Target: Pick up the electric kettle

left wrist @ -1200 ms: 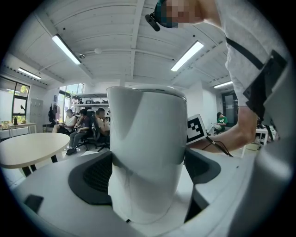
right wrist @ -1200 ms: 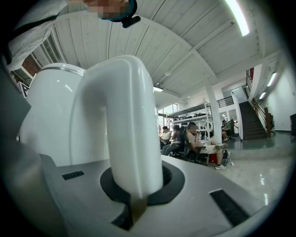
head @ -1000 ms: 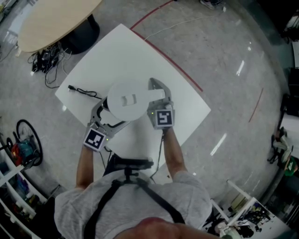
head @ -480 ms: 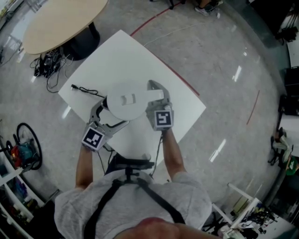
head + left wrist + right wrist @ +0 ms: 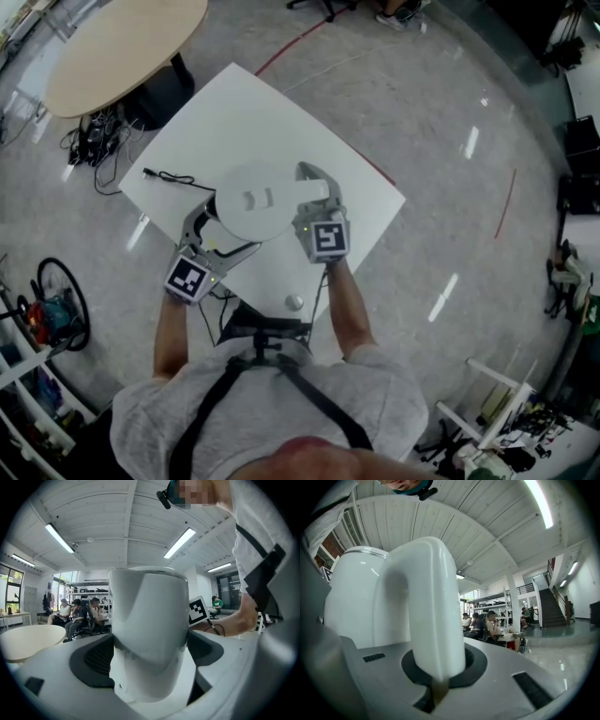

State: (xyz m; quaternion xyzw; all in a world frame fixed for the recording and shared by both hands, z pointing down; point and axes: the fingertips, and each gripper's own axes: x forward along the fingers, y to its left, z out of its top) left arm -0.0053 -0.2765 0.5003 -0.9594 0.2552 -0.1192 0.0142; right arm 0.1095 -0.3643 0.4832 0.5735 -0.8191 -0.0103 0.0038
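Grey polished floor (image 5: 450, 112) was recorded under a white counter (image 5: 281, 103). The right claw (image 5: 436, 679) was clamped shut on the handle (image 5: 426, 597) of the white electric kettle (image 5: 255, 202). The left claw (image 5: 150, 667) was closed against the kettle's body, one jaw pressed to each side. The electric kettle was held between both claws over the counter. A black cord (image 5: 173, 180) was noted lying on the counter nearby.

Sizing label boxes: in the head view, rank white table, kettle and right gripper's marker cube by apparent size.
white table
kettle
marker cube
Kettle and cube are nearer the camera; the order is clear regardless.
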